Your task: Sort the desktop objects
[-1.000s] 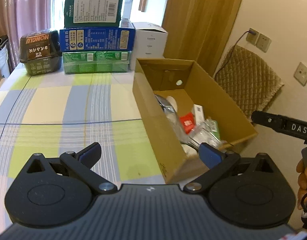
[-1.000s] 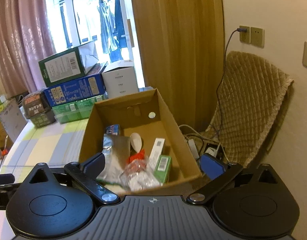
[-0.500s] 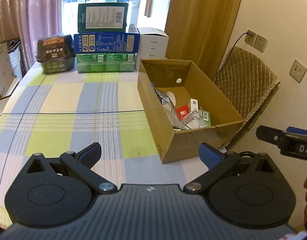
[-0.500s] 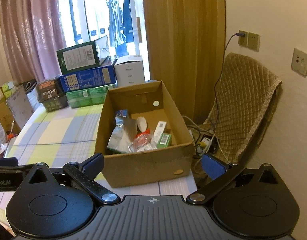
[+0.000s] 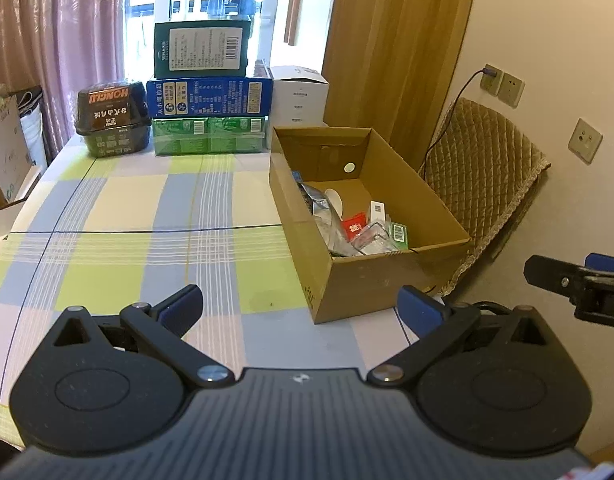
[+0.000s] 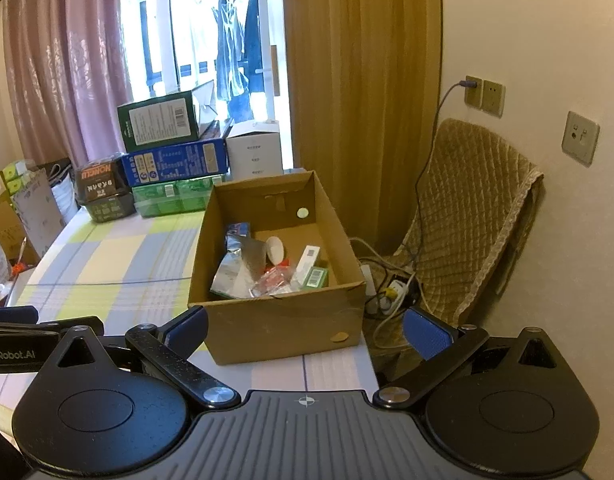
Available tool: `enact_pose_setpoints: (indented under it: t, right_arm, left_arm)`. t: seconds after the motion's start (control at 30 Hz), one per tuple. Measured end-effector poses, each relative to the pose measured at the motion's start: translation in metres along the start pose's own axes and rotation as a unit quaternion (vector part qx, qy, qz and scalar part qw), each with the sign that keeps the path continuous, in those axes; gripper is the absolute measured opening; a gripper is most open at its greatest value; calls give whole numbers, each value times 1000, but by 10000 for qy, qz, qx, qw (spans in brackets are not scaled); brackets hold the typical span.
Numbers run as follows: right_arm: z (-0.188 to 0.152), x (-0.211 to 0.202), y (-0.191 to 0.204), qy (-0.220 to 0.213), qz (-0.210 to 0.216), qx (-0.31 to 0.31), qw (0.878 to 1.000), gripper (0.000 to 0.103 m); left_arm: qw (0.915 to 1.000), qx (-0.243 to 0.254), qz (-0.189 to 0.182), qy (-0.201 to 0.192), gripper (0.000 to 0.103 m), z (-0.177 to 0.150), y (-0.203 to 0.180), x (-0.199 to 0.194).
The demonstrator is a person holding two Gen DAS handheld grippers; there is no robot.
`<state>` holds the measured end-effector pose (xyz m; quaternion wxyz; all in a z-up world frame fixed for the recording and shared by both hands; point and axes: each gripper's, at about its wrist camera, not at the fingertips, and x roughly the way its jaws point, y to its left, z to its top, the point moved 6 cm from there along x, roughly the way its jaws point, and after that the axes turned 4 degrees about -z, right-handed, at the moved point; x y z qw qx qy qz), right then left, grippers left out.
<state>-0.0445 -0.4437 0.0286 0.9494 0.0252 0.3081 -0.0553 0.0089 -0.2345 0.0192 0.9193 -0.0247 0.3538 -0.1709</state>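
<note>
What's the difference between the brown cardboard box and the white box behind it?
The cardboard box is brown, open on top and holds small packets; the white box is smaller and I cannot see anything inside it. The cardboard box sits nearer, by the table's right edge; the white box stands at the far end beside the stacked cartons. Both rest on the checked tablecloth.

I see a box (image 6: pixel 283 324) made of brown cardboard, dull and a bit rough. Inside it lies a shiny silver foil bag (image 6: pixel 243 256) and some crinkly clear plastic (image 6: pixel 273 282). The table wears a smooth checked cloth (image 5: pixel 139 216). My left gripper (image 5: pixel 301 308) and right gripper (image 6: pixel 305 330) are matt black plastic with blue pads (image 6: pixel 425 334) and small shiny metal pins. The chair cover (image 6: pixel 475 216) is soft quilted cloth.
</note>
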Motion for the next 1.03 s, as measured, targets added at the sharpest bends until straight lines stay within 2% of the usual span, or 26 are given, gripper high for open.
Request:
enact_pose_setpoints:
  t: [1.03]
  right_arm:
    - [-12,12,-4,197,-43,-39,9998,101]
  left_arm:
    - [9996,273,-12,100,102,-4,-12,13]
